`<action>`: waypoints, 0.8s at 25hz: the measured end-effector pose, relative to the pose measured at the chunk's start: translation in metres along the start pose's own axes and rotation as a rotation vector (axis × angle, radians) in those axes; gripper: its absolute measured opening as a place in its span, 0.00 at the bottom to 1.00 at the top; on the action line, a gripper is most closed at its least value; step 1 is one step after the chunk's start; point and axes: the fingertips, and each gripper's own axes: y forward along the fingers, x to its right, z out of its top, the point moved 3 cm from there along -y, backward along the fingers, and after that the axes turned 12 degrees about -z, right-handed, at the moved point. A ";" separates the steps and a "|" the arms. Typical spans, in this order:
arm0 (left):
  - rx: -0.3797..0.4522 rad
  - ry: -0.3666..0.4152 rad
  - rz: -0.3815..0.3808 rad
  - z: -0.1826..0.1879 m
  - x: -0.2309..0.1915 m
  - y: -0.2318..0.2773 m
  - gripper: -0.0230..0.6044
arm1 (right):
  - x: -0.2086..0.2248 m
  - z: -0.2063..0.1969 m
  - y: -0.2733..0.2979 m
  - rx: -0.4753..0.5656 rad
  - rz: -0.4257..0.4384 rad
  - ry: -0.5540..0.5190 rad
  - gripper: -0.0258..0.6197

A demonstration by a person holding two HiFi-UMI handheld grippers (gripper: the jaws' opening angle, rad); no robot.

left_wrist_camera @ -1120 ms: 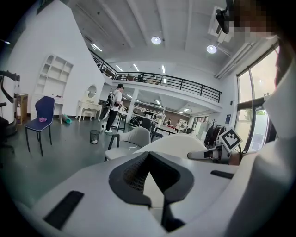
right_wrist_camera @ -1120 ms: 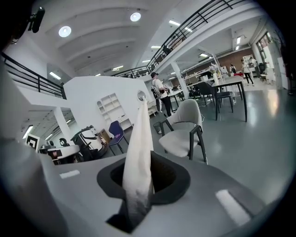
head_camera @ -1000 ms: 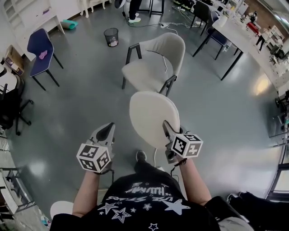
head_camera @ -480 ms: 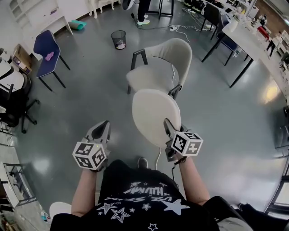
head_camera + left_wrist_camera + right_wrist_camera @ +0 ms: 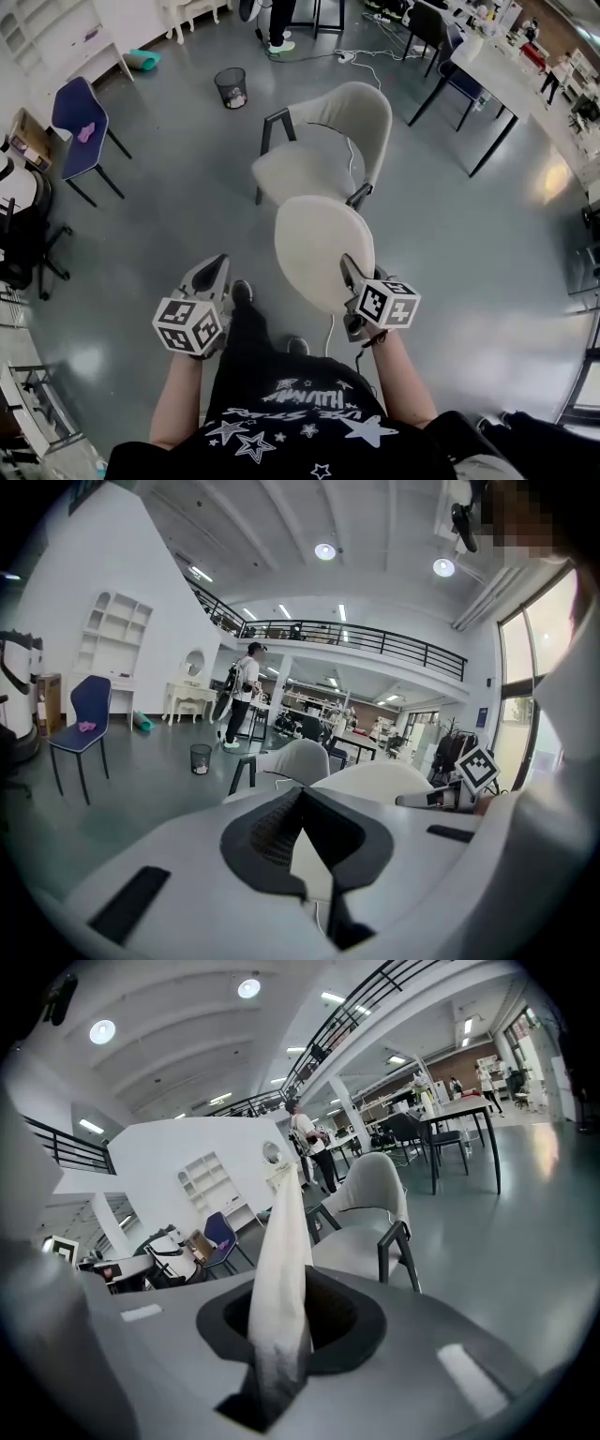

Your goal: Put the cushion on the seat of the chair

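Standing just ahead, the pale chair (image 5: 305, 159) is showing a bare seat, so the placement itself is not yet done. The cushion (image 5: 317, 246) is hanging in the air just short of that seat, with the right gripper (image 5: 348, 265) clenching its near edge. The left gripper (image 5: 217, 269) is riding alongside, jaws together on nothing. Lowering and letting go are remaining.
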 end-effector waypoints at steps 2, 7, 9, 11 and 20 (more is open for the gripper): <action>-0.008 -0.004 -0.022 0.005 -0.014 0.013 0.05 | 0.002 0.007 0.010 0.005 -0.028 0.013 0.13; -0.037 0.006 -0.085 0.026 -0.061 0.053 0.05 | -0.001 0.027 0.053 0.013 -0.097 0.060 0.13; -0.056 0.012 -0.112 0.036 -0.083 0.067 0.05 | -0.007 0.034 0.073 0.013 -0.124 0.099 0.13; -0.073 0.014 -0.138 0.048 -0.105 0.080 0.05 | -0.015 0.042 0.093 0.011 -0.147 0.126 0.13; -0.172 0.035 -0.245 0.078 -0.192 0.123 0.05 | -0.059 0.061 0.161 -0.009 -0.259 0.206 0.13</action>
